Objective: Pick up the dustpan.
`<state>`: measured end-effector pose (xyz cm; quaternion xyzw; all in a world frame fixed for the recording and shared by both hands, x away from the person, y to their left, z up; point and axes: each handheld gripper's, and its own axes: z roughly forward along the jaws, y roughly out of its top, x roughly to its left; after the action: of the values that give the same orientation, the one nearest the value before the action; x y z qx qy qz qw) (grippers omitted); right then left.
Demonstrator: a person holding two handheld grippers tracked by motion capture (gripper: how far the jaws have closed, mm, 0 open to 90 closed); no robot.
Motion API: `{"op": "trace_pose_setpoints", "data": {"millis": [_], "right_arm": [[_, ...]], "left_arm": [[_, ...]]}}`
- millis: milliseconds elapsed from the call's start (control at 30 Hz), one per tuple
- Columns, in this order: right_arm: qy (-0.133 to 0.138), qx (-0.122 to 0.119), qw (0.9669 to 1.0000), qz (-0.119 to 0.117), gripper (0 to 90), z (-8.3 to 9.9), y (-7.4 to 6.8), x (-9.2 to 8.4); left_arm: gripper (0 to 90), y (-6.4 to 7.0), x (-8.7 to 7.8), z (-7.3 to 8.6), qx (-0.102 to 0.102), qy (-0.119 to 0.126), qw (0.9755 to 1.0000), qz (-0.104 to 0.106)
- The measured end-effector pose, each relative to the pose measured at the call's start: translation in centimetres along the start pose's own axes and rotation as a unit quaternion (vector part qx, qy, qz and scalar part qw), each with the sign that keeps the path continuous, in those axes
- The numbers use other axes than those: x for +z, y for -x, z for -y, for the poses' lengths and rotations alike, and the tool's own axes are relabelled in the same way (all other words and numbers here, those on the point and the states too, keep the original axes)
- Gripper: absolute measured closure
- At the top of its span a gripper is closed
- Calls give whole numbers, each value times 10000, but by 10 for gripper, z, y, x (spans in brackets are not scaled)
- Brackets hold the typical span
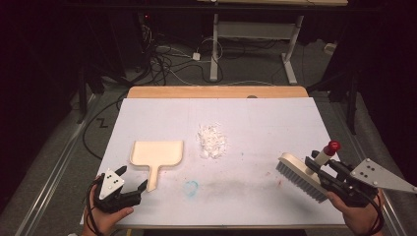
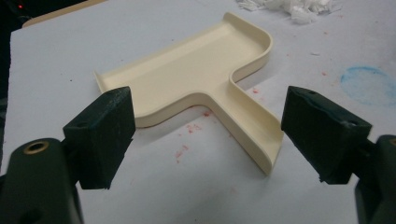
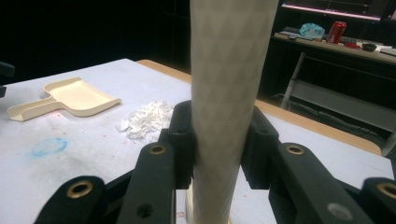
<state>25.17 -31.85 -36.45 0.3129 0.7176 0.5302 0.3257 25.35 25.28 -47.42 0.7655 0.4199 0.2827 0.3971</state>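
- My left fingers (image 1: pixel 132 178) sat at the near left corner of the white surface (image 1: pixel 255 123), spread wide and released, with nothing pressed between them.
- In the left gripper view, those fingers (image 2: pixel 103 135) stood either side of the near end of the dustpan's handle, close to it but not touching.
- The cream dustpan (image 1: pixel 158 153) lay flat just beyond my left fingers, its handle pointing toward the near edge and its open tray toward the far side.
- A faint blue ring mark (image 1: pixel 191 187) showed on the surface, right of the dustpan handle.
- A small heap of white scraps (image 1: pixel 212 140) lay near the middle of the surface, just right of the dustpan's tray and apart from it.
- My right fingers (image 1: pixel 320 167) were at the near right edge, clenched on the pale handle of the brush (image 1: pixel 300 176).
- The brush's bristles pointed down and toward the near left, low over the surface; whether they touched it I could not tell.
- The handle's red end cap (image 1: pixel 333 146) stuck up on the far side of my grip.
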Motion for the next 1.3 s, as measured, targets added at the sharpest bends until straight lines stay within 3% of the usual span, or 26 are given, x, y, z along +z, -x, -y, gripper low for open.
{"op": "trace_pose_setpoints", "data": {"millis": [200, 233, 267, 367, 467, 500, 567, 600, 667, 700, 733, 767, 800, 933, 967, 1033, 1133, 1167, 1200, 1300], "right_arm": [[14, 27, 10000, 78, 704, -1, 2, -3], [54, 13, 9999, 109, 704, -2, 3, -4], [48, 66, 9999, 129, 704, -1, 3, -4], [4, 56, 9998, 187, 704, 0, 5, -3], [-20, 35, 9997, 242, 704, 1, 6, -2], [-24, 27, 9997, 249, 704, 2, 6, -2], [-50, 41, 9996, 269, 704, 3, 6, -2], [-88, 63, 9996, 276, 704, 4, 6, -2], [-91, 39, 9996, 281, 704, 4, 7, -1], [-110, 31, 9995, 280, 704, 4, 7, 0], [-131, 32, 9995, 283, 704, 4, 6, 0], [-136, 28, 9996, 260, 704, 4, 5, 1], [-148, 0, 9996, 254, 704, 5, 5, 2], [-210, -4, 9994, 261, 704, 5, 4, 3], [-215, 4, 9994, 256, 704, 5, 4, 4], [-216, -1, 9994, 261, 703, 6, 3, 4], [-220, -21, 9994, 262, 704, 6, 3, 4], [-233, -4, 9994, 251, 704, 7, 3, 4], [-250, -4, 9994, 241, 704, 7, 3, 4], [-235, -15, 9994, 234, 703, 8, 3, 4]], "left_arm": [[175, -1, -1, 3, -133, -55, 9999, 0], [175, -2, -1, 3, -191, -77, 9998, 5], [175, -3, 0, 2, -371, -179, 9991, 90], [175, -5, 3, -1, -485, -462, 9977, 55], [176, -4, 2, -5, -556, -526, 9971, 34], [176, -4, 1, -7, -695, -535, 9960, 151], [181, -4, 3, -12, -1066, -850, 9904, 208], [193, -5, 5, -14, -1294, -1062, 9856, 231], [211, -7, 12, -14, -1792, -1483, 9722, 267], [218, -7, 12, -14, -1792, -1483, 9722, 267], [219, -8, 17, -14, -1907, -1621, 9676, 337], [220, -4, 25, -15, -1881, -1817, 9647, 301], [221, -2, 29, -18, -1841, -1853, 9647, 332], [234, 12, 40, -38, -1581, -1733, 9713, 382], [243, 16, 44, -42, -1507, -1769, 9719, 388], [242, 25, 56, -45, -1328, -1955, 9713, 260], [243, 31, 75, -44, -1233, -2206, 9675, 32], [253, 32, 78, -45, -1206, -2148, 9691, -136], [264, 33, 80, -46, -1195, -2146, 9690, -249], [228, 28, 84, -46, -1316, -2113, 9682, -263]]}}
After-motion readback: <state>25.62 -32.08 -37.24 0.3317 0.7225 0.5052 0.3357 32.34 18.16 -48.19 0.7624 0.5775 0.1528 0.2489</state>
